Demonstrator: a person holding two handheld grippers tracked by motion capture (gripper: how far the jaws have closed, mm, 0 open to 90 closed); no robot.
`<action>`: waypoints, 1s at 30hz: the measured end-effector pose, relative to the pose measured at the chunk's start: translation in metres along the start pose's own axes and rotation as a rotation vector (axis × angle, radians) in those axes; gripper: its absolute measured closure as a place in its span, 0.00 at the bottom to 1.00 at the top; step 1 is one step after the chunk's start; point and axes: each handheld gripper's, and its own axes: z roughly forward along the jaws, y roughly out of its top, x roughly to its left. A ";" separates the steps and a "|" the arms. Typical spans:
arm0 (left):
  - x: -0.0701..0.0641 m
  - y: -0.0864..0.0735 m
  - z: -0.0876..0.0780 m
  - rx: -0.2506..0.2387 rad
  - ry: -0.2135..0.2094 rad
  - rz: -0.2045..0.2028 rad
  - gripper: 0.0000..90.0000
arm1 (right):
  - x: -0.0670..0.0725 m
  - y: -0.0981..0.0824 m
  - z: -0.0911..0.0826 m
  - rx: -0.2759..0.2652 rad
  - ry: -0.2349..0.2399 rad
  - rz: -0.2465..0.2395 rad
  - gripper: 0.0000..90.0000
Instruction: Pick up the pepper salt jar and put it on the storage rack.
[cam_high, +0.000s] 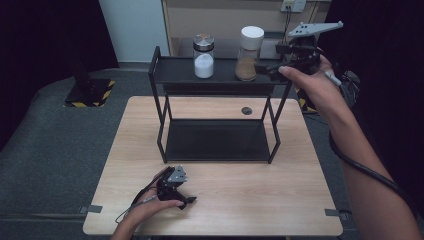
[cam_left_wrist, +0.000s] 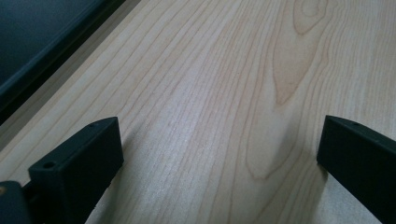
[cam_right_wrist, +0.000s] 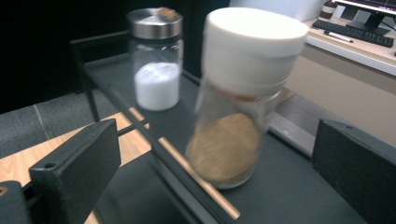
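A black two-tier rack (cam_high: 175, 71) stands on the wooden table (cam_high: 260, 200). On its top shelf (cam_right_wrist: 289, 186) are two upright glass jars: one with white powder and a metal lid (cam_high: 203, 56) (cam_right_wrist: 156, 70), one with brown powder and a white lid (cam_high: 249, 54) (cam_right_wrist: 233, 107). My right gripper (cam_high: 263, 68) (cam_right_wrist: 217, 135) hovers at the shelf's right end, open, just beside the brown jar; its pads stand clear of the glass. My left gripper (cam_high: 189, 201) (cam_left_wrist: 219, 135) rests on the table near the front edge, open, with bare wood between its jaws.
The rack's lower shelf (cam_high: 215, 140) holds nothing. A small round grommet (cam_high: 246, 110) sits in the table behind the rack. A black stand base with yellow stripes (cam_high: 90, 92) is on the floor at left. A desk with a keyboard (cam_right_wrist: 355, 28) lies beyond the rack.
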 end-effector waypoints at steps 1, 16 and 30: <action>0.000 0.000 0.000 0.000 -0.001 0.000 0.00 | 0.006 -0.004 -0.003 -0.003 -0.001 -0.010 0.02; -0.001 0.000 0.001 -0.002 0.006 -0.004 0.00 | 0.067 -0.067 -0.021 0.053 0.030 -0.046 0.03; -0.003 0.000 0.001 -0.001 0.012 -0.009 0.00 | 0.091 -0.133 -0.003 0.119 0.065 -0.023 0.03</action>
